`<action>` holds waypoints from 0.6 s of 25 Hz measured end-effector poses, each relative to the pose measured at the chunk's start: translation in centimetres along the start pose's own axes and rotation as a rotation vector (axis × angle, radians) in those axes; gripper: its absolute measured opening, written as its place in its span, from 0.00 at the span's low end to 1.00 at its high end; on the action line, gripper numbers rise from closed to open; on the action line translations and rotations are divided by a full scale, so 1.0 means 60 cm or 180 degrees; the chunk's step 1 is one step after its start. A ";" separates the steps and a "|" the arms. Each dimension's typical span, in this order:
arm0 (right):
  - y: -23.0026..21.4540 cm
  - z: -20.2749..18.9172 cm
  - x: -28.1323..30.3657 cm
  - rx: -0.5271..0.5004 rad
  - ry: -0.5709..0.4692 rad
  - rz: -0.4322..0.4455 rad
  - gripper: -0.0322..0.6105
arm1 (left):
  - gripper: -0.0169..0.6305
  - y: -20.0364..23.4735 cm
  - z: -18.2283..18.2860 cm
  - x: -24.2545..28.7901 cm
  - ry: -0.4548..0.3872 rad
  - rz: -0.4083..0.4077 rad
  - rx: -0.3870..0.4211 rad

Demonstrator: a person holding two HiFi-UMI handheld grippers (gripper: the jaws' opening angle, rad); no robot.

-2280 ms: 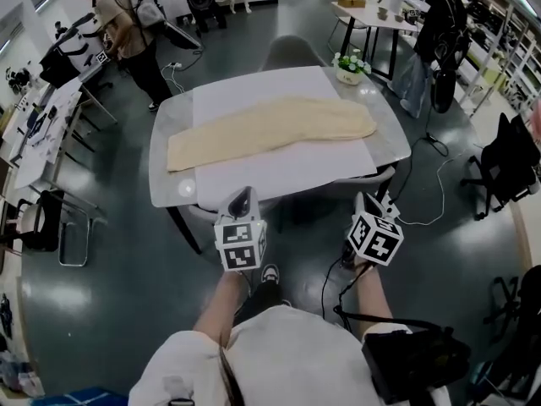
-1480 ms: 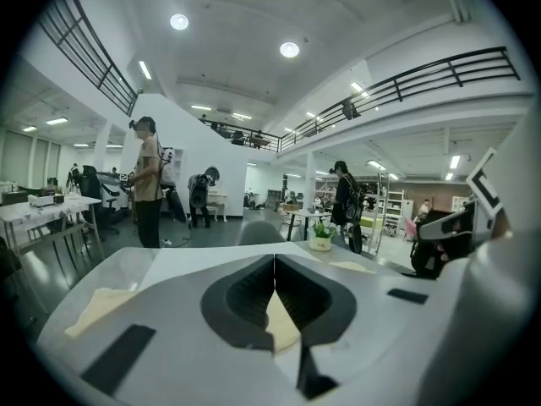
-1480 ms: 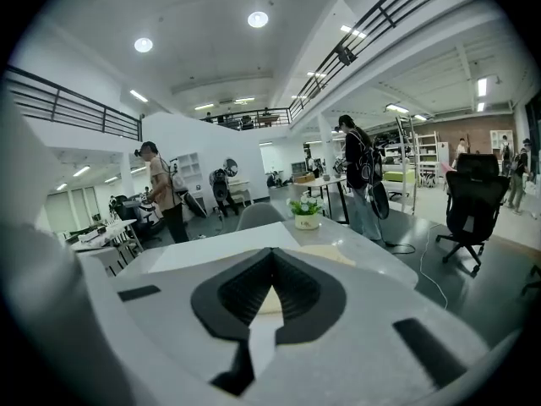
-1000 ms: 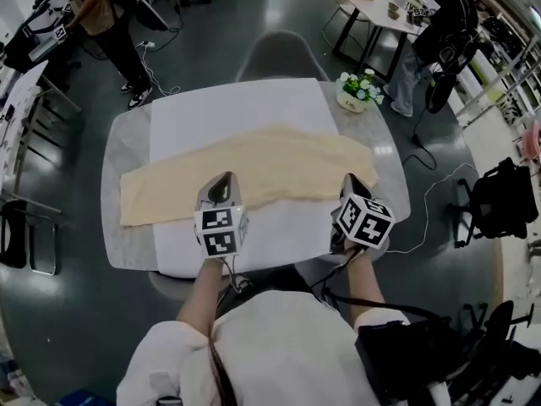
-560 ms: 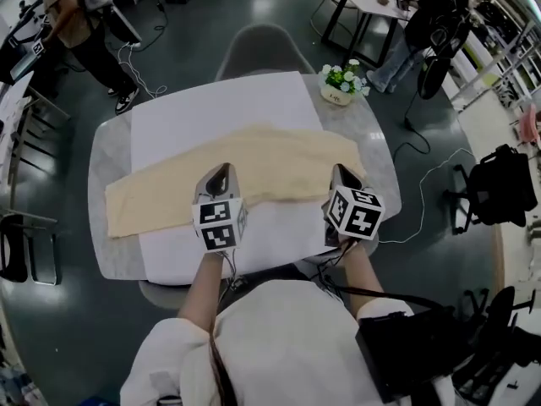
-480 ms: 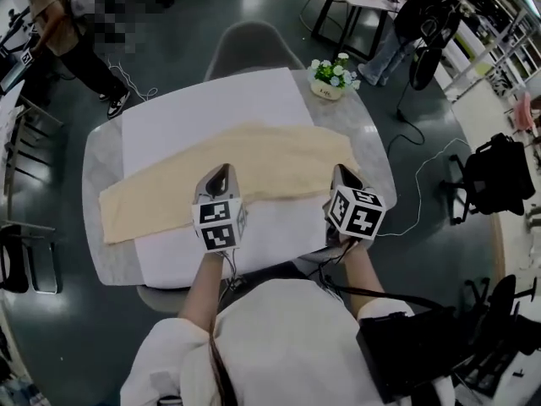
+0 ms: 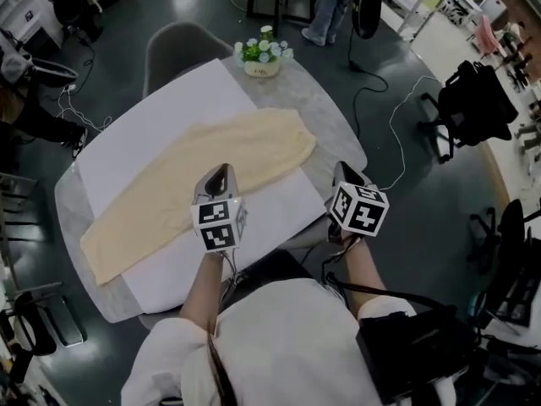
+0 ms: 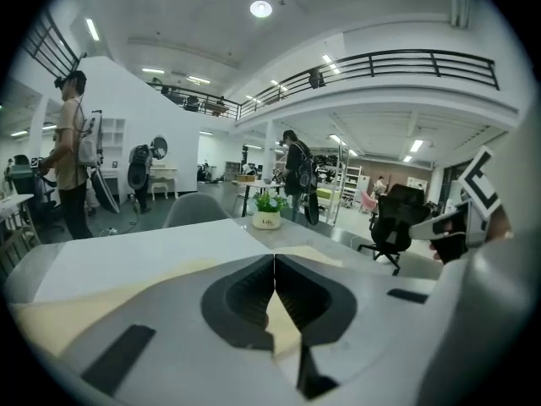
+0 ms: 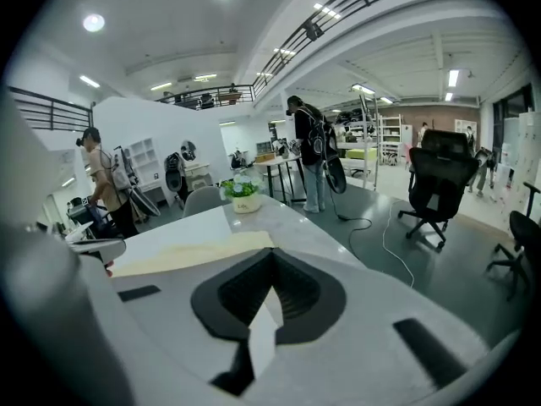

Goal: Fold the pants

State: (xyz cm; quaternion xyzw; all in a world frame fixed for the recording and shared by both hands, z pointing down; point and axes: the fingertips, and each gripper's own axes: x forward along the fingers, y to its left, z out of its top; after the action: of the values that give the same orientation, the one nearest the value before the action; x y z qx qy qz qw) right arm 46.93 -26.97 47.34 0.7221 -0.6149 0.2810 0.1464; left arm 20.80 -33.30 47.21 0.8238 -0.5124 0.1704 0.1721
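While the pants [image 7: 203,176] lie unfolded, stretched slantwise across the white sheet [image 7: 152,129] on the table [image 7: 334,134], the person has stepped in from well back and brought both tools to the near side: the left gripper [image 7: 219,170] now hangs over the middle of the pants, the right gripper [image 7: 342,172] at the table's rim. Both pairs of jaws are pressed together with nothing between them. No fold has begun; the approach looks done, and a first grasp seems next
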 end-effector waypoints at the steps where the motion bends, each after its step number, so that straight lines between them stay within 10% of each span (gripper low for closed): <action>1: -0.010 -0.006 0.000 0.0030 0.0027 -0.0010 0.04 | 0.04 -0.010 -0.002 0.004 0.0029 -0.0016 0.0027; 15: -0.036 -0.024 0.129 0.0143 0.0229 0.0267 0.04 | 0.04 -0.003 -0.064 0.074 0.0353 0.0290 -0.0011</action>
State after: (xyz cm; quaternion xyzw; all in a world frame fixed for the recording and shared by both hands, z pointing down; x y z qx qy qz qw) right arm 49.39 -31.97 53.35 0.6882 -0.6325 0.3264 0.1404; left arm 22.41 -34.98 52.59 0.7887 -0.5393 0.2226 0.1937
